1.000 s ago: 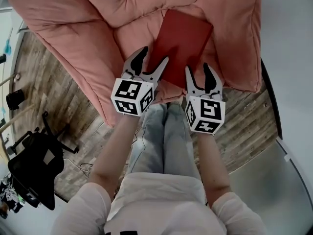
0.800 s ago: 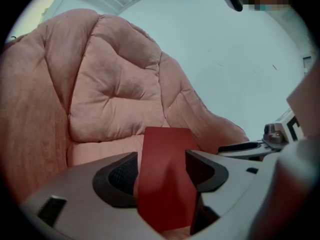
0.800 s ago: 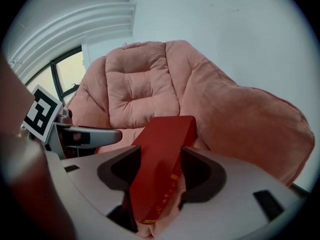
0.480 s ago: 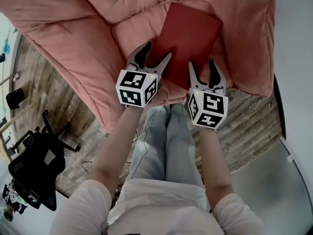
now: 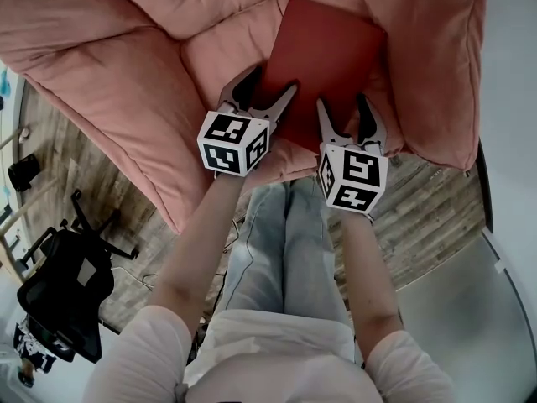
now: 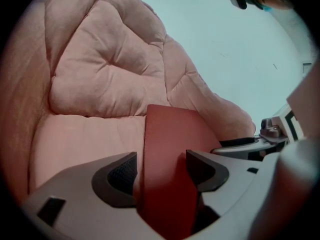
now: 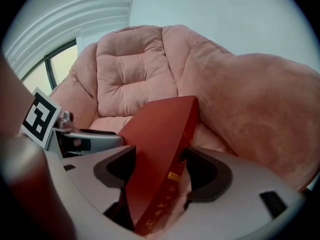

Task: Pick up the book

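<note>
Head view: red book (image 5: pixel 331 57) lies upper centre on pink cushion (image 5: pixel 126 65). The left gripper (image 5: pixel 270 91), spread wide, and right gripper (image 5: pixel 342 112), jaws opening, straddle its near edge without clamping, apparently poised for a two-handed lift.

We see a large tufted pink cushion (image 5: pixel 126 49). Below it lies a wooden plank floor (image 5: pixel 84 217), where a black office chair (image 5: pixel 59 296) stands well apart from the cushion, to its lower left. Behind the cushion rises a pale wall (image 6: pixel 225 59).
</note>
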Demonstrator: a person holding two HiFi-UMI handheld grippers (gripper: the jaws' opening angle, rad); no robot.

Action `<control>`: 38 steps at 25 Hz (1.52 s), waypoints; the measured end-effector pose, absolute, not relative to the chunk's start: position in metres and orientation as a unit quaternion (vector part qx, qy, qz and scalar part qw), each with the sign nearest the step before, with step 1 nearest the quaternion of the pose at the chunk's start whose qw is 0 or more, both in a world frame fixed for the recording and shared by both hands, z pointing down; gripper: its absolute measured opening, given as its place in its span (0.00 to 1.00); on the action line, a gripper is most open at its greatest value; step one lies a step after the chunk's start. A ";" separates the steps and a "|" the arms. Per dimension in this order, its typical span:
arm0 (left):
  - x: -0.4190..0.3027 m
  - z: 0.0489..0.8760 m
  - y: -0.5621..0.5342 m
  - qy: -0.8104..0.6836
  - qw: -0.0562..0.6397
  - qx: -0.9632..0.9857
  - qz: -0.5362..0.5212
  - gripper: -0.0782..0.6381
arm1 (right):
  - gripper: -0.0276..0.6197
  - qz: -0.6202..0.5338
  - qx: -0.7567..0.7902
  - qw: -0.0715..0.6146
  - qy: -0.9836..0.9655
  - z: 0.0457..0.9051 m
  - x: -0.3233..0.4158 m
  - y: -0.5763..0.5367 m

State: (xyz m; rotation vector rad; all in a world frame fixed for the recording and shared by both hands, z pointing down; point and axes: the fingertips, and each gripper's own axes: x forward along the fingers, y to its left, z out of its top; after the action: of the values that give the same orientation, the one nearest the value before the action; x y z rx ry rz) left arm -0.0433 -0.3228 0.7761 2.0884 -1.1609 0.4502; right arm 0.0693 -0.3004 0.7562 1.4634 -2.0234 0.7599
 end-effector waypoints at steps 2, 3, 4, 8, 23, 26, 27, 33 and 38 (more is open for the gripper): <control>-0.043 0.779 -0.323 -0.445 0.350 0.805 0.176 0.53 | 0.53 0.291 0.542 0.260 -0.744 0.761 0.070 -0.301; -0.042 0.781 -0.324 -0.444 0.352 0.805 0.177 0.53 | 0.54 0.303 0.542 0.255 -0.742 0.764 0.071 -0.301; -0.042 0.782 -0.324 -0.444 0.355 0.803 0.178 0.53 | 0.54 0.319 0.541 0.247 -0.738 0.767 0.072 -0.301; -0.040 0.791 -0.324 -0.443 0.370 0.796 0.179 0.53 | 0.56 0.370 0.536 0.217 -0.727 0.780 0.076 -0.300; -0.042 0.780 -0.321 -0.452 0.392 0.786 0.156 0.48 | 0.56 0.372 0.532 0.206 -0.732 0.772 0.069 -0.301; -0.045 0.770 -0.319 -0.458 0.390 0.783 0.159 0.48 | 0.56 0.374 0.528 0.198 -0.736 0.764 0.066 -0.300; -0.046 0.765 -0.319 -0.460 0.387 0.783 0.161 0.48 | 0.56 0.374 0.525 0.198 -0.739 0.760 0.066 -0.300; -0.056 0.717 -0.313 -0.486 0.369 0.779 0.141 0.48 | 0.56 0.330 0.503 0.209 -0.771 0.712 0.055 -0.302; -0.060 0.679 -0.306 -0.491 0.359 0.782 0.133 0.48 | 0.56 0.320 0.498 0.204 -0.780 0.675 0.051 -0.297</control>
State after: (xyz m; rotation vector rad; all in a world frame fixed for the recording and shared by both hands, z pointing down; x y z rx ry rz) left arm -0.0603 -0.3058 0.6787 2.0176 -1.2671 0.3429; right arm 0.0506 -0.2966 0.6747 1.3900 -2.1753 0.8913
